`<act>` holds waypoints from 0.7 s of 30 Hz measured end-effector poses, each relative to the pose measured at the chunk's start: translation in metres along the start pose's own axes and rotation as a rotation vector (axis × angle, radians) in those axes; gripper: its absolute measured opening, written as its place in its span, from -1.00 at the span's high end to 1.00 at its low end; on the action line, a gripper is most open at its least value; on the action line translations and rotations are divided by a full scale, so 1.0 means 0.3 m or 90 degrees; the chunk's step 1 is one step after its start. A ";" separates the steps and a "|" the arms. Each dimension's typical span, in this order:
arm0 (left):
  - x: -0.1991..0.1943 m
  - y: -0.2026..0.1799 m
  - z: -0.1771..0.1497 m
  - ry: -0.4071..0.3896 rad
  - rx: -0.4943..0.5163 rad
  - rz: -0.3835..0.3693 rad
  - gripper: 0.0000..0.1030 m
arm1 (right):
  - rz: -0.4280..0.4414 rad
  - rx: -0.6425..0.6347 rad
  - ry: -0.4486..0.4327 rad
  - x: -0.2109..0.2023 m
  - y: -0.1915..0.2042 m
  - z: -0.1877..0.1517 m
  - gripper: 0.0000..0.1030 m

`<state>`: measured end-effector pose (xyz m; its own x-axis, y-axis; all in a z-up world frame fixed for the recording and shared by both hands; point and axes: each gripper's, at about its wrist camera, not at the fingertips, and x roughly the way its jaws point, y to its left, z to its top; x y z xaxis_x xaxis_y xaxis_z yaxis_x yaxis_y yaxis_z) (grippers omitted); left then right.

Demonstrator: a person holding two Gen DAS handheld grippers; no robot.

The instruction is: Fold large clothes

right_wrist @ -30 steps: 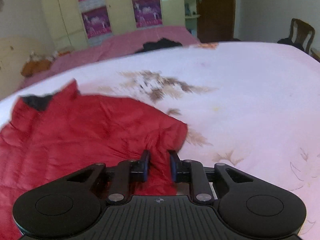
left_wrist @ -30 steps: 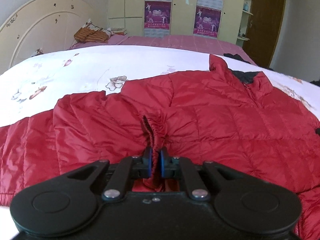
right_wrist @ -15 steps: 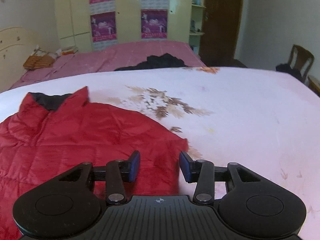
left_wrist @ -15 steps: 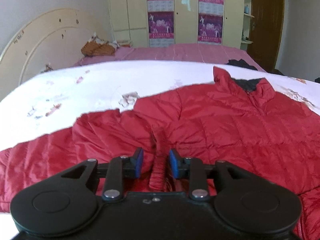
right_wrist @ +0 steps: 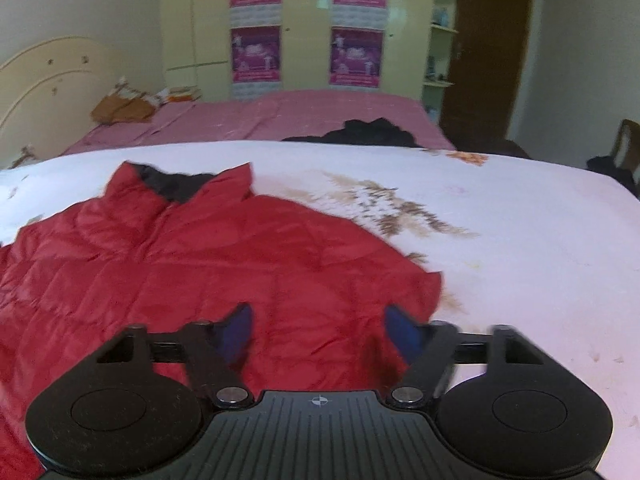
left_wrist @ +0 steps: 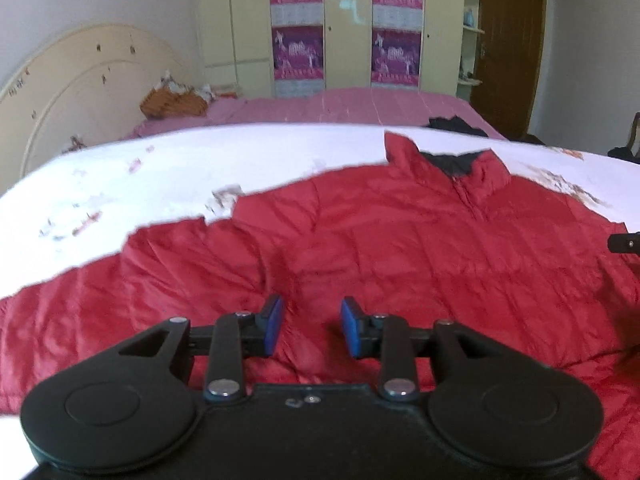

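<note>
A red quilted jacket point(left_wrist: 400, 248) with a dark-lined collar point(left_wrist: 452, 160) lies spread on the white flowered bedspread point(left_wrist: 160, 184). My left gripper point(left_wrist: 308, 326) hovers over the jacket's near part. Its jaws are opening and no cloth is between the blue pads point(left_wrist: 272, 320). In the right wrist view the same jacket point(right_wrist: 200, 264) fills the left half. Over its right edge my right gripper point(right_wrist: 318, 330) hangs with jaws opening wide and nothing pinched. The tip of the right gripper shows at the left wrist view's right edge point(left_wrist: 626, 242).
A second bed with a pink cover point(right_wrist: 280, 116) stands behind, with a dark garment point(right_wrist: 368, 132) and an orange pillow point(left_wrist: 172, 102) on it. A cream headboard point(left_wrist: 80, 88) is at the left, a wardrobe point(left_wrist: 348, 24) and a brown door point(right_wrist: 488, 48) at the back, a chair point(right_wrist: 624, 148) at the far right.
Both grippers have let go of the red cloth they pinched and their jaws have spread. The raised fold at the left gripper has dropped flat. Both hands have lifted and drawn back a little.
</note>
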<state>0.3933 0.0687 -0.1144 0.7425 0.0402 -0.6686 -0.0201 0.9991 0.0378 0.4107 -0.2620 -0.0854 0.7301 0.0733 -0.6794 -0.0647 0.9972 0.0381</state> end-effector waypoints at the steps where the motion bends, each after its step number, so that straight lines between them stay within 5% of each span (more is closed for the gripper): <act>1: 0.014 -0.002 -0.006 0.011 -0.001 -0.002 0.39 | 0.006 0.000 0.004 0.001 0.005 -0.008 -0.07; 11: 0.084 -0.012 -0.030 0.049 0.006 0.013 0.38 | 0.015 -0.034 0.067 0.036 0.011 -0.128 -0.07; 21: 0.082 -0.030 -0.023 0.059 0.013 0.032 0.39 | 0.001 -0.061 0.069 0.053 0.030 -0.136 -0.07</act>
<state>0.4072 0.0609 -0.1362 0.6758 0.0921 -0.7313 -0.0408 0.9953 0.0876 0.3940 -0.2525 -0.1258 0.6521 0.0680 -0.7551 -0.1344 0.9906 -0.0268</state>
